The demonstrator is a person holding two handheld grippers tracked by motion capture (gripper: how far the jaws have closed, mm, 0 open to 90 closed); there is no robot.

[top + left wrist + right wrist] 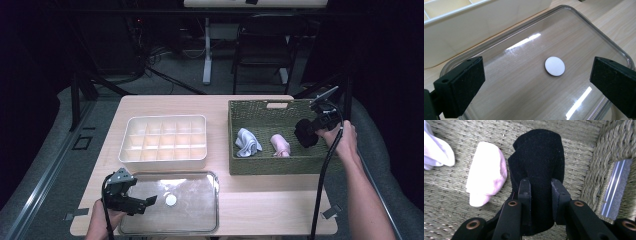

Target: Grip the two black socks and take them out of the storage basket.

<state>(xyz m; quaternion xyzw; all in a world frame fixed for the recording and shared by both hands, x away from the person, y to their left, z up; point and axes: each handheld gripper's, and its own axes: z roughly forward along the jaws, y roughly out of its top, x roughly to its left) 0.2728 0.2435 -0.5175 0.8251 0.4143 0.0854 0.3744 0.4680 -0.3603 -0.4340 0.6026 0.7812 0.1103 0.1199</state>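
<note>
Right gripper view shows my right claw (540, 188) squeezing a black sock (537, 162) above the basket (579, 142) floor, beside a pink sock (486, 172). High view shows my left claw (145, 202) wide open with nothing in it, over the clear lid (195, 210) on the tabletop (260, 200).

The room is dim, its sides falling into near black. A light wooden table (260, 200) with rounded corners stands on grey carpet (45, 165). Behind it a dark folding chair (262, 47) sits beside the white leg (207, 50) of another desk, with cables (155, 57) trailing across the floor. Black stand legs (82, 87) rise at the left, and light glints off the tabletop.
</note>
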